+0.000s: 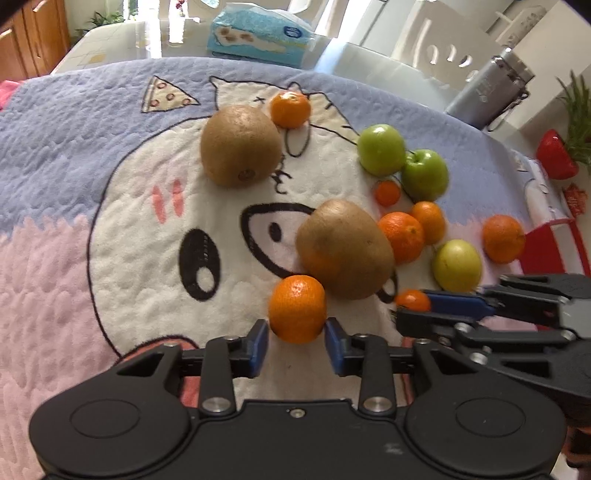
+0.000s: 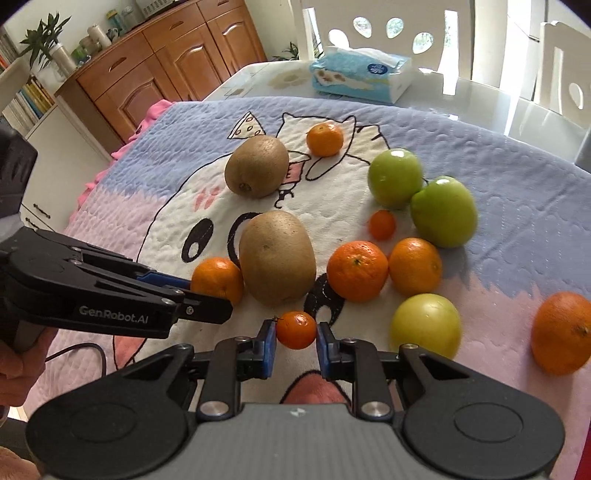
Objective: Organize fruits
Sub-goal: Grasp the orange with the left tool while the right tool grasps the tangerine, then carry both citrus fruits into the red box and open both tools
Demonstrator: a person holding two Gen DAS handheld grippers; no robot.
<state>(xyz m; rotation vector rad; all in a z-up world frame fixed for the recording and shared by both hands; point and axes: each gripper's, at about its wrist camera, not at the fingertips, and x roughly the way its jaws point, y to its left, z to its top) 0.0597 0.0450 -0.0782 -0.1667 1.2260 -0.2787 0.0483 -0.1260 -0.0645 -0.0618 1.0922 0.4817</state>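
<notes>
Fruit lies on a cartoon blanket [image 1: 110, 240]. My left gripper [image 1: 296, 339] is shut on an orange mandarin [image 1: 297, 308], next to a large kiwi [image 1: 345, 249]. My right gripper [image 2: 295, 343] is shut on a small orange mandarin [image 2: 296, 329]; it shows in the left wrist view [image 1: 413, 306] too. A second kiwi [image 2: 256, 166] lies farther back with a mandarin [image 2: 325, 139]. Three green apples [image 2: 395, 177] [image 2: 443, 210] [image 2: 425, 325] and several more mandarins [image 2: 357, 270] lie to the right.
A tissue pack [image 2: 362, 74] lies on the glass table [image 2: 517, 114] beyond the blanket. White chairs [image 2: 384, 29] stand behind it. A wooden cabinet [image 2: 155, 70] is at the left. A grey bottle [image 1: 491, 92] and a red pot [image 1: 556, 155] stand at the right.
</notes>
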